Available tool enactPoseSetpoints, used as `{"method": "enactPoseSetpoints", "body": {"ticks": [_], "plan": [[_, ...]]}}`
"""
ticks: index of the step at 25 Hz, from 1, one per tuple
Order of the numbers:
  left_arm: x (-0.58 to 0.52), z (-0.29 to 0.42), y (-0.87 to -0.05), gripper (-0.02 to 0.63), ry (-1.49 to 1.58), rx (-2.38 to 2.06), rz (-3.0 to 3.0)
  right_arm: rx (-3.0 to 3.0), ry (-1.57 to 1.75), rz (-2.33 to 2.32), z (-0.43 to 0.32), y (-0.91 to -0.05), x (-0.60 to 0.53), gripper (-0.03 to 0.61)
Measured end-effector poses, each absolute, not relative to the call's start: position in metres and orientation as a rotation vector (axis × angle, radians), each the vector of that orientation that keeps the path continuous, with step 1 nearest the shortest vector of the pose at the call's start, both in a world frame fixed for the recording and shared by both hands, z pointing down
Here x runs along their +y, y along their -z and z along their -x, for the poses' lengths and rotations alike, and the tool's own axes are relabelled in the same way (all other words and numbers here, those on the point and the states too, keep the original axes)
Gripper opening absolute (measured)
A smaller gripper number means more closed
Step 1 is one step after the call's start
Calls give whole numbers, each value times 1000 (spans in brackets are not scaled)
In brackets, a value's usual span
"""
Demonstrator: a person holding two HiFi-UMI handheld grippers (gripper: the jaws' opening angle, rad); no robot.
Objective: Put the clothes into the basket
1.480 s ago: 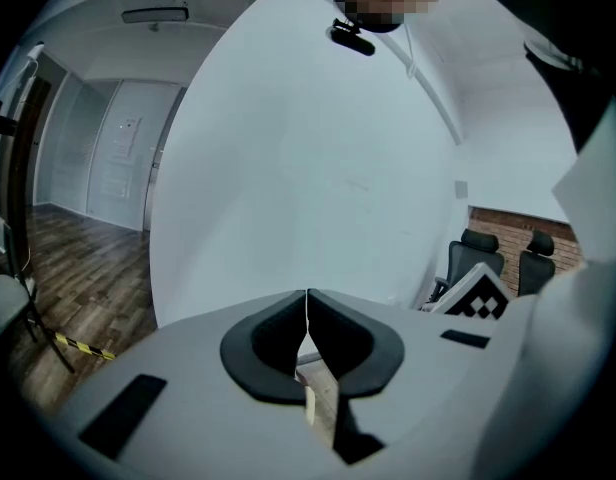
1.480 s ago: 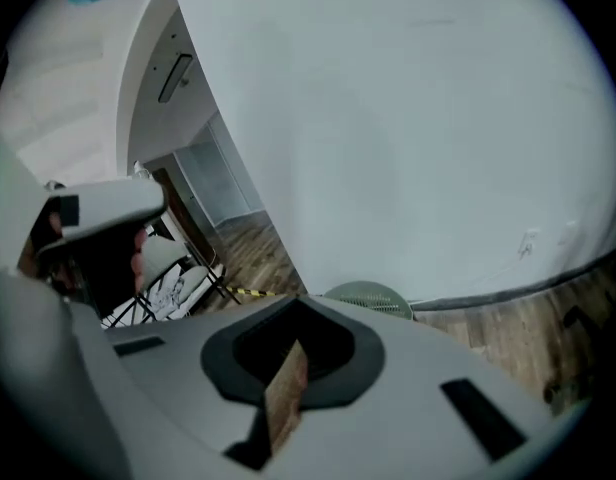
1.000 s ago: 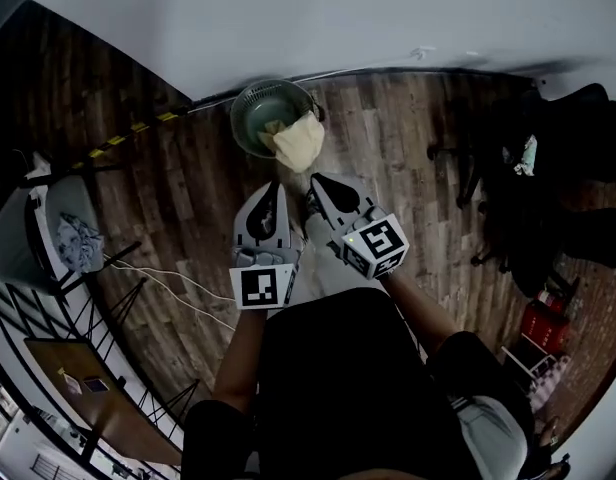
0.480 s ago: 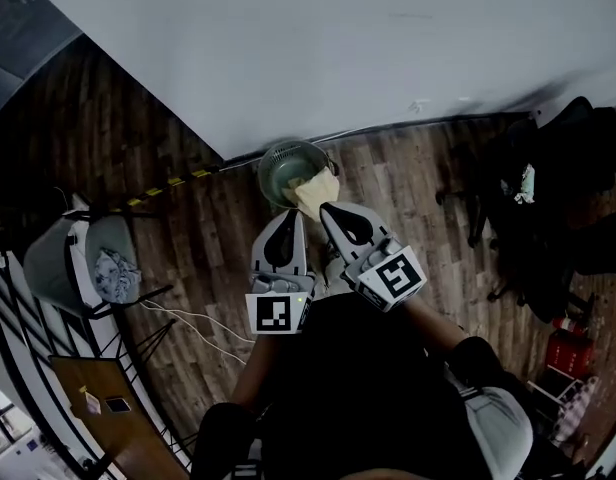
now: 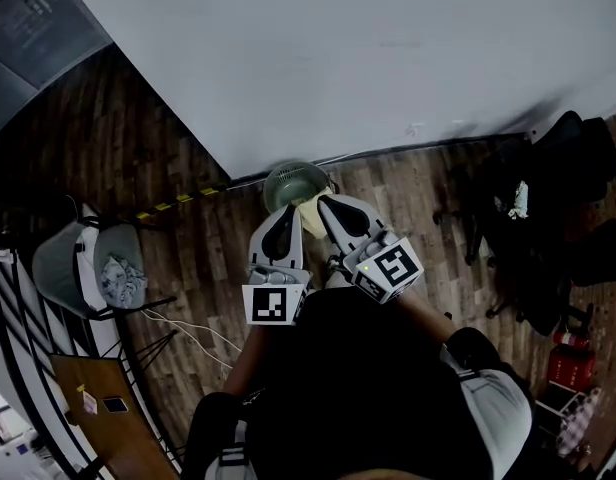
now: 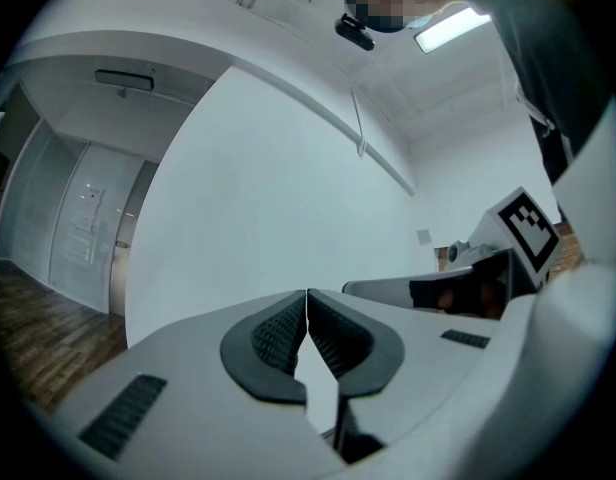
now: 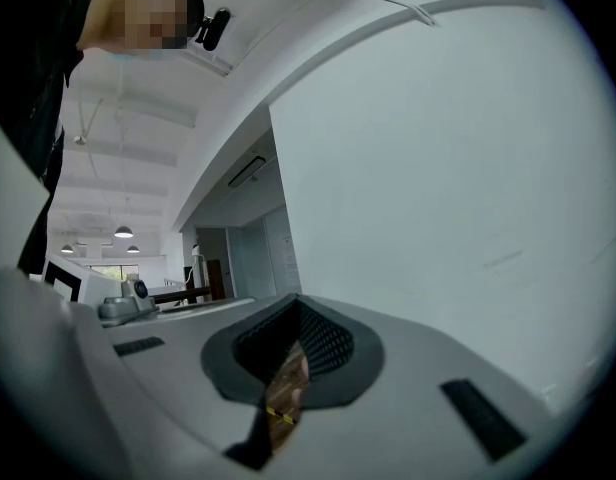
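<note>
A round green basket (image 5: 288,180) stands on the wooden floor by the white wall, in the head view. A cream cloth (image 5: 310,215) lies over its near rim, mostly hidden behind my grippers. Both grippers are held up side by side in front of the person's chest, far above the basket. My left gripper (image 5: 288,211) (image 6: 307,298) is shut, its ribbed pads meeting with nothing between them. My right gripper (image 5: 325,202) (image 7: 291,308) is shut too and holds nothing. Both gripper views face the white wall; neither shows basket or cloth.
At the left a grey bin (image 5: 60,265) stands beside a second bin (image 5: 135,248) holding a pale patterned cloth (image 5: 119,279). A white cable (image 5: 193,330) runs across the floor. Black chairs (image 5: 553,203) crowd the right side, and a wooden table (image 5: 103,413) sits at lower left.
Both grippers have risen together and the view has pulled back from the floor. The basket and cloth look smaller, and the grippers now cover more of the cloth.
</note>
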State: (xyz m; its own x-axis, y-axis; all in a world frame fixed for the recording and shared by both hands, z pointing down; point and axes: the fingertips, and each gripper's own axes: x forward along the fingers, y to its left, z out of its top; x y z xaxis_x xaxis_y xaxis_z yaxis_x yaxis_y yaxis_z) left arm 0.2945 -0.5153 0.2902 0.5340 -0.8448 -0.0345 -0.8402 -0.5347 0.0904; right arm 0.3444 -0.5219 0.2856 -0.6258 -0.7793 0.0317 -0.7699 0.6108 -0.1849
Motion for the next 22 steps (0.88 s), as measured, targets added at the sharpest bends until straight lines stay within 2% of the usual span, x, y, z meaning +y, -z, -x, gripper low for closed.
{"method": "enactPoseSetpoints", "body": {"ticks": [22], "plan": [[-500,-280,-282,14,151,-1477,-2743,2727,199,1338,-332,-265,-509,8]]}}
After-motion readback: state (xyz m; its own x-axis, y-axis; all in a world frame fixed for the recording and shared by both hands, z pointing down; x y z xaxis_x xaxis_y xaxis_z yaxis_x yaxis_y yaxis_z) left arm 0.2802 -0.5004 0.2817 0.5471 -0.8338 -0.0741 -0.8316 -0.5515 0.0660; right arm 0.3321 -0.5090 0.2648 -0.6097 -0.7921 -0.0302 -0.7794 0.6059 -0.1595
